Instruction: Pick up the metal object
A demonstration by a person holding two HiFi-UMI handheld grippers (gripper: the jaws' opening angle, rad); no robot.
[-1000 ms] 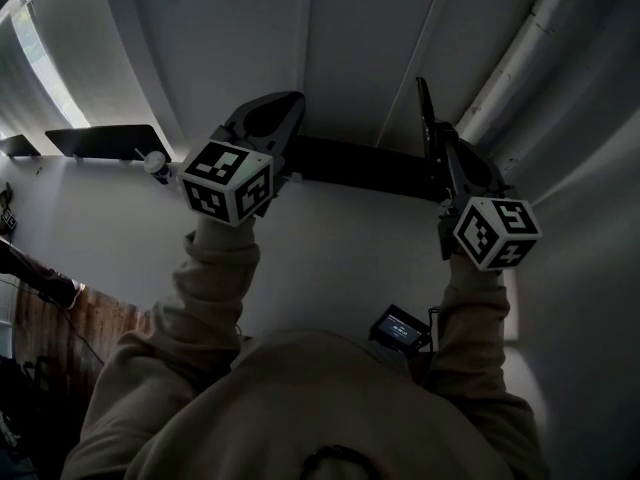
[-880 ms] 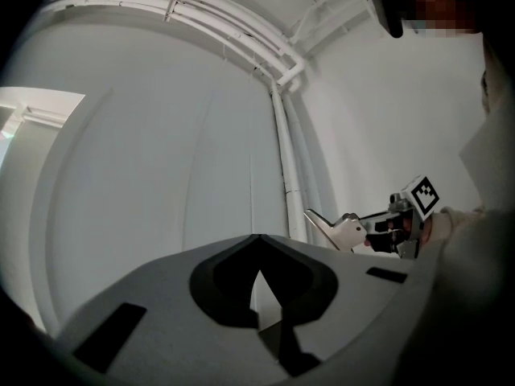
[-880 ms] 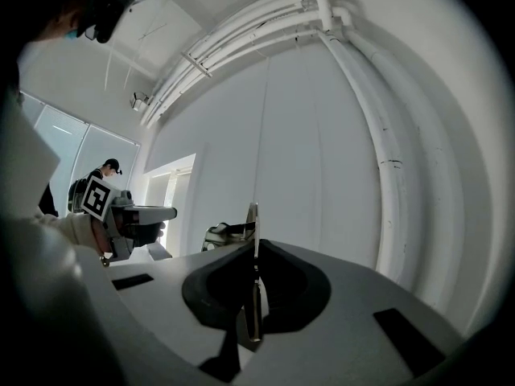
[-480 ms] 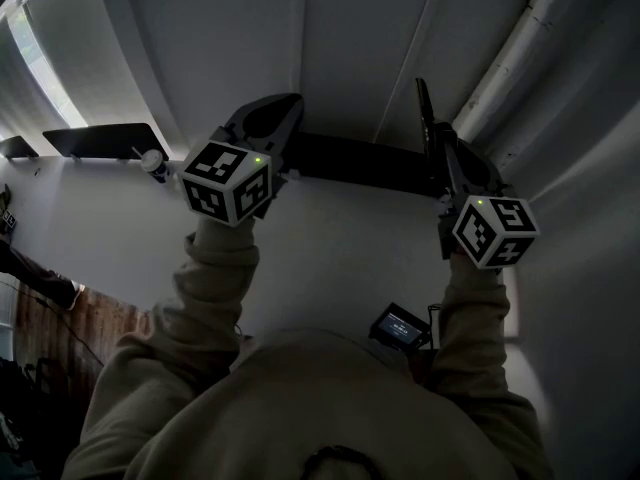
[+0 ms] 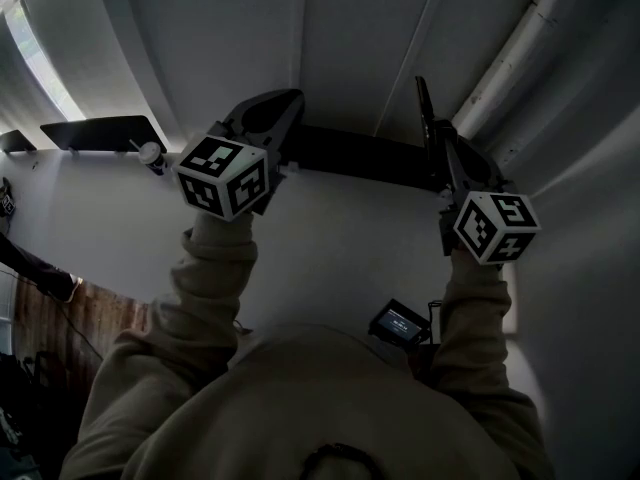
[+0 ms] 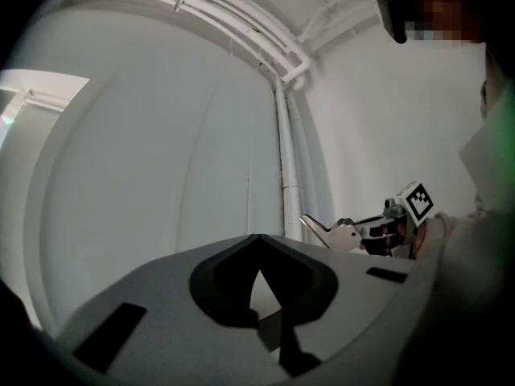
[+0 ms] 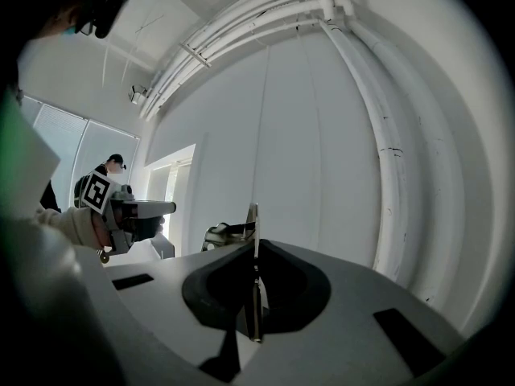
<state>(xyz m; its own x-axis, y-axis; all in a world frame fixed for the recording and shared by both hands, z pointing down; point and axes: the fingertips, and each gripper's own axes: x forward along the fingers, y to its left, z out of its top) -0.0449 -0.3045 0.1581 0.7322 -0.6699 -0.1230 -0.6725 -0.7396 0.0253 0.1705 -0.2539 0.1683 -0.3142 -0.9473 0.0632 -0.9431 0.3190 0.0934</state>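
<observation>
Left gripper (image 5: 285,108) and right gripper (image 7: 254,219) are both clenched, empty, and aimed at the ceiling (image 5: 350,28). The metal object appears in no view. Hazard: reaching unsighted probably causes a missed grasp.

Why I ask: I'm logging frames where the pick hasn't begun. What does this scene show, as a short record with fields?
left gripper: held up, jaws together, nothing between them
right gripper: held up, jaws together, nothing between them
metal object: not in view
person: hooded top, both arms lifted
backdrop: white panels, white pipes
task stage: pick not yet begun
</observation>
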